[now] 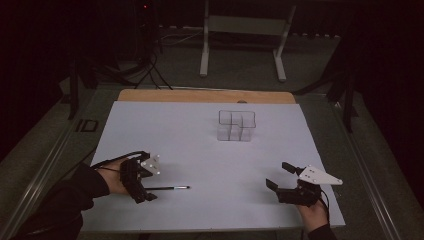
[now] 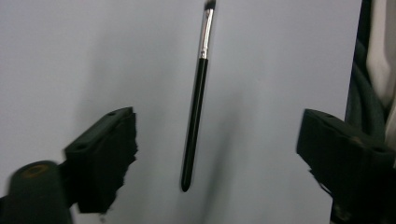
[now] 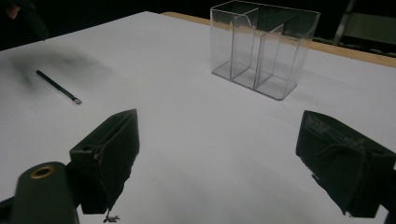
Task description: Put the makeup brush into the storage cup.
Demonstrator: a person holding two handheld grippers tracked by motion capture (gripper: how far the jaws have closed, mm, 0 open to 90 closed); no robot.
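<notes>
White sheeting covers the table (image 1: 210, 150), and the room around it is dark.

Left gripper (image 1: 142, 187): the jaws stand wide apart and bear on nothing. Seen in the left gripper view, the makeup brush (image 2: 196, 98) lies flat on the sheet between the two jaws, closer to the left one and touching neither. Its blunt handle end sits level with the pads; the silver ferrule and bristle tip point away, beyond the jaws.

Handling, judged from its build: the brush is light, thin and stiff, with a smooth round handle that may roll or slip under a pinch. Take hold on the black handle near its middle, not on the ferrule or the soft bristles. The jaws must come down to the sheet to catch so low an object.

Right gripper (image 1: 282, 182): the jaws are wide and hold nothing. The clear acrylic organizer (image 3: 261, 46) stands upright well ahead of them; the brush lies far off to their left.
</notes>
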